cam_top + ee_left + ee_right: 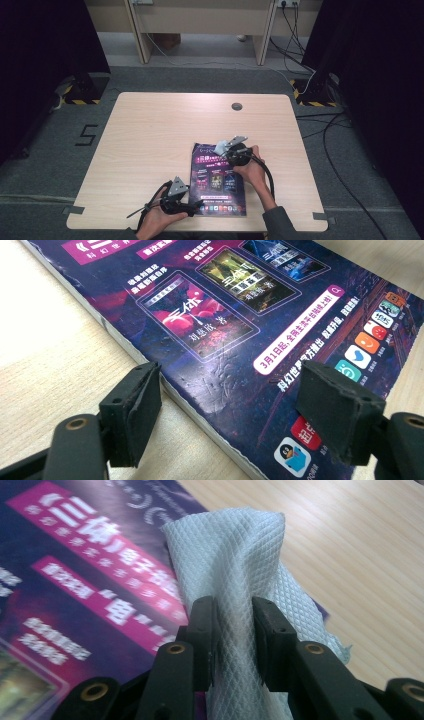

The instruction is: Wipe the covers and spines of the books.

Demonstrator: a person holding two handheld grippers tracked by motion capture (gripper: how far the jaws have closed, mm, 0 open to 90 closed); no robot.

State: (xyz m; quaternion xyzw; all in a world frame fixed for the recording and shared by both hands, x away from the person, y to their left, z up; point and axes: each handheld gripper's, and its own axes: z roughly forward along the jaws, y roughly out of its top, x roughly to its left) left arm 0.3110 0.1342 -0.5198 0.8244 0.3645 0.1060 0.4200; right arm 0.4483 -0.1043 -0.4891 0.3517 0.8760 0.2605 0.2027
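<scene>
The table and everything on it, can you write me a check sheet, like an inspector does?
Surface: pale wooden table, with a small round grey cap near its far edge.
Job's things: purple magazine lying flat near the front edge; white cloth on its far corner.
Clutter: nothing seen.
Grippers: left gripper open, one jaw off the magazine's side edge and one over its cover, near its front corner; right gripper shut on the cloth.
Cables: a black one trails from the right gripper; more lie on the floor at the right.
Surroundings: grey carpet, dark curtains on both sides, wooden furniture behind.
</scene>
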